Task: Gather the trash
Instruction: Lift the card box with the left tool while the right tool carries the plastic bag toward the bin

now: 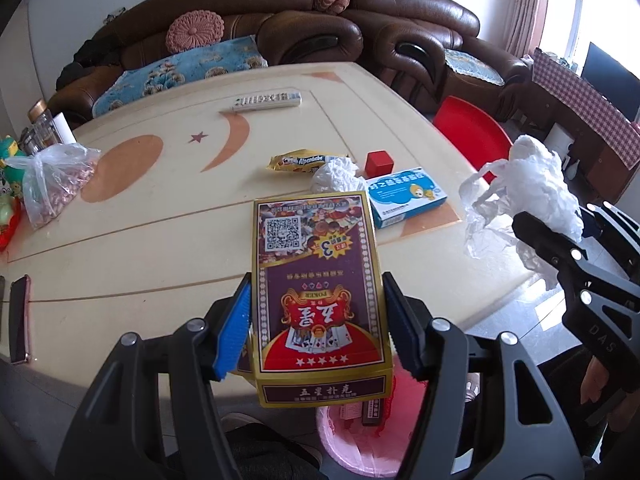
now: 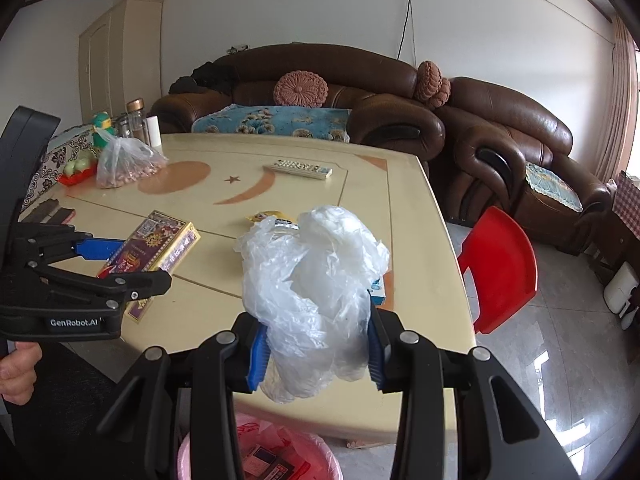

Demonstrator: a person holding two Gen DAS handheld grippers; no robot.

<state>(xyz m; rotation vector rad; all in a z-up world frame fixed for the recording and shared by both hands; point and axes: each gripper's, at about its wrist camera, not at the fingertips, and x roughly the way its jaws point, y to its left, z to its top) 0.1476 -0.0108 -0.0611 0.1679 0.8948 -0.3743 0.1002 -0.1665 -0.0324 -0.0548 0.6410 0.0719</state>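
My left gripper (image 1: 318, 320) is shut on a purple and gold poker card box (image 1: 316, 280), blue pads pressing both long sides, lifted over the table's near edge. From the right wrist view the same box (image 2: 160, 248) sits in the left gripper (image 2: 140, 264). My right gripper (image 2: 316, 344) is shut on a crumpled clear plastic bag (image 2: 312, 280), which bulges above the pads. A pink-lined trash bin (image 2: 260, 456) stands on the floor below both grippers, with several small boxes inside. On the table lie a yellow candy wrapper (image 1: 304, 162) and a crumpled white tissue (image 1: 334, 174).
A red cube (image 1: 379, 162), a blue medicine box (image 1: 406, 196), a remote (image 1: 267, 100), a bag of nuts (image 1: 52, 184) and a phone (image 1: 19, 318) lie on the cream table (image 1: 160, 240). A red chair (image 2: 500, 268) stands right of it, a brown sofa (image 2: 320, 80) behind.
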